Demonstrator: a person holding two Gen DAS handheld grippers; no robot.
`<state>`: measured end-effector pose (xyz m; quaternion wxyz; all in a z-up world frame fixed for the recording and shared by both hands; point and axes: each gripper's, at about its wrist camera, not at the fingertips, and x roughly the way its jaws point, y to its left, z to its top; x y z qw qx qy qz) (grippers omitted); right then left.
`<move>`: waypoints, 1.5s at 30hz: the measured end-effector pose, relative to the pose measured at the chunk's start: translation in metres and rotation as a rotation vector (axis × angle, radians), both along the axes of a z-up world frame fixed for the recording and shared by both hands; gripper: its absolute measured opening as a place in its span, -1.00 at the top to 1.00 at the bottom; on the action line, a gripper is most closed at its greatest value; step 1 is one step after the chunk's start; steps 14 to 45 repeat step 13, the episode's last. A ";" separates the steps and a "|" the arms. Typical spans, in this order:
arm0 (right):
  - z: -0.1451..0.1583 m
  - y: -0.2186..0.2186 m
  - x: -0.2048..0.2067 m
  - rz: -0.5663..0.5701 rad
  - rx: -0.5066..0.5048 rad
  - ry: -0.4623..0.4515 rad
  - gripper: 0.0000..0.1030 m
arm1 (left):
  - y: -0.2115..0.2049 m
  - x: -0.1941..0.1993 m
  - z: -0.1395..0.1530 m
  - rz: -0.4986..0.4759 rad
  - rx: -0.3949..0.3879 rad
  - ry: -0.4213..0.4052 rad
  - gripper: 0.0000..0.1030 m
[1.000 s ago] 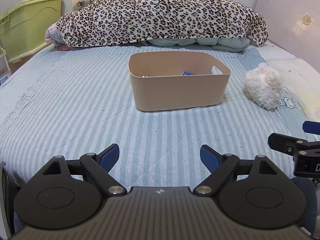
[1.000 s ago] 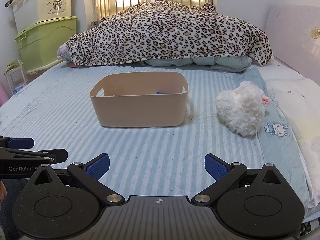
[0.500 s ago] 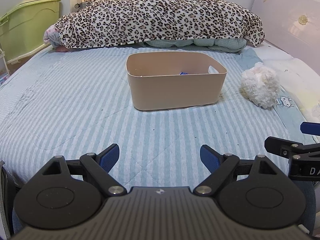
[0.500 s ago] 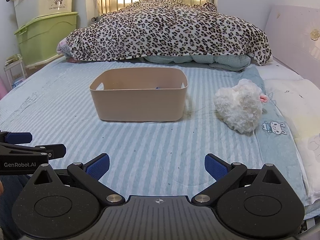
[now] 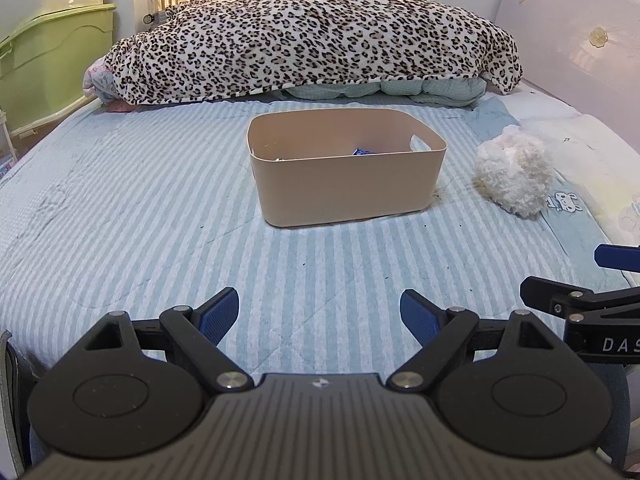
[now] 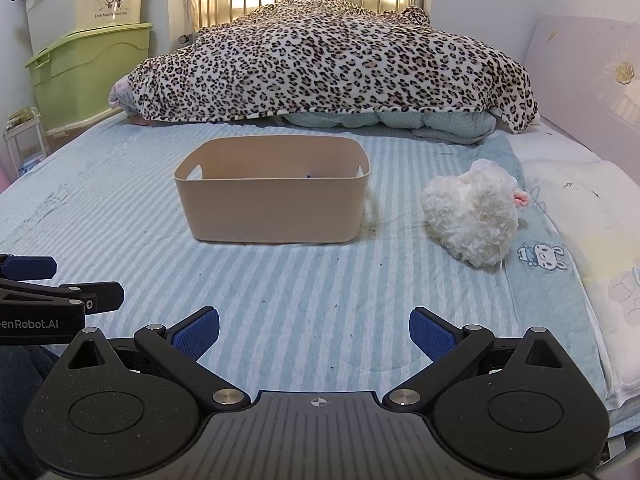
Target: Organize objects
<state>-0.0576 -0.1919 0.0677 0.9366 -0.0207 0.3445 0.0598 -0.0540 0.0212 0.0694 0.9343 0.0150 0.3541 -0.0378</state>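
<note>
A tan plastic bin [image 5: 346,182] stands on the striped bed; it also shows in the right wrist view [image 6: 273,205]. A bit of blue [image 5: 362,152] shows inside it. A fluffy white plush toy [image 5: 514,174] lies to the right of the bin, also in the right wrist view [image 6: 472,218]. My left gripper [image 5: 320,314] is open and empty, low over the near part of the bed. My right gripper [image 6: 314,330] is open and empty, beside the left one.
A leopard-print blanket [image 6: 332,68] is heaped at the far end of the bed. Green and cream storage boxes [image 6: 84,52] stand at the left. A pale headboard [image 6: 592,88] and white pillow [image 6: 580,200] lie along the right side.
Both grippers have drawn back slightly and tilted, so the bin and plush toy sit a little farther away. Both stay open and empty.
</note>
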 end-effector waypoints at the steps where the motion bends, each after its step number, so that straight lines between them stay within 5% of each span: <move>1: 0.000 0.000 0.000 -0.001 0.002 0.001 -1.00 | 0.000 0.000 0.000 -0.001 0.001 0.000 -0.71; 45: -0.002 -0.002 0.002 -0.009 0.008 0.009 -1.00 | 0.000 0.003 -0.001 0.005 -0.005 0.009 -0.71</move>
